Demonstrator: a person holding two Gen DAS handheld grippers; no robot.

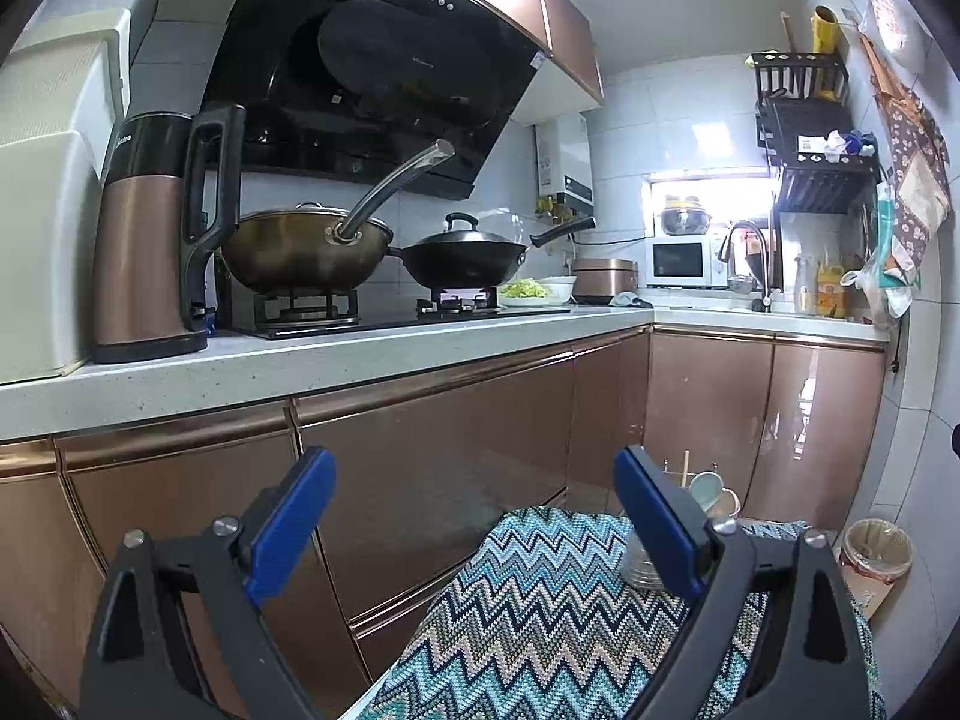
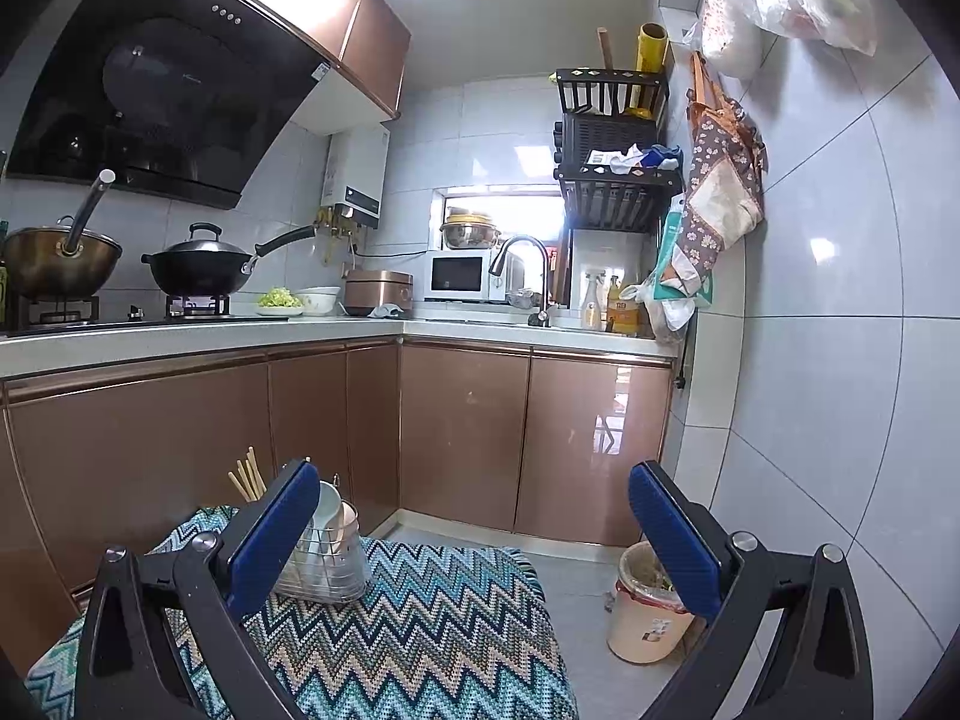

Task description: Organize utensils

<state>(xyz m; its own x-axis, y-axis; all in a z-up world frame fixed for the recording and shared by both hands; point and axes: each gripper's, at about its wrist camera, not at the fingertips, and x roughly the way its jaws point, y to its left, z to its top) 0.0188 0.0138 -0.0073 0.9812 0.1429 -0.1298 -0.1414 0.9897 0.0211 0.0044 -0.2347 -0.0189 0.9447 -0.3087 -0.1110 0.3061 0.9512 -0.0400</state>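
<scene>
A wire utensil holder (image 2: 327, 567) stands at the far left of a table covered with a zigzag cloth (image 2: 420, 618). It holds white spoons (image 2: 327, 510) and wooden chopsticks (image 2: 249, 477). In the left wrist view the holder (image 1: 642, 564) is partly hidden behind the right finger, with spoons (image 1: 705, 489) showing above it. My left gripper (image 1: 474, 516) is open and empty, raised above the cloth (image 1: 540, 612). My right gripper (image 2: 474, 534) is open and empty, with its left finger just in front of the holder.
Brown cabinets (image 2: 462, 432) and a white counter (image 1: 300, 360) run behind the table, with woks (image 1: 462, 258), a kettle (image 1: 150, 240) and a microwave (image 2: 462, 276). A bin (image 2: 645, 606) stands on the floor to the right, by the tiled wall (image 2: 840, 360).
</scene>
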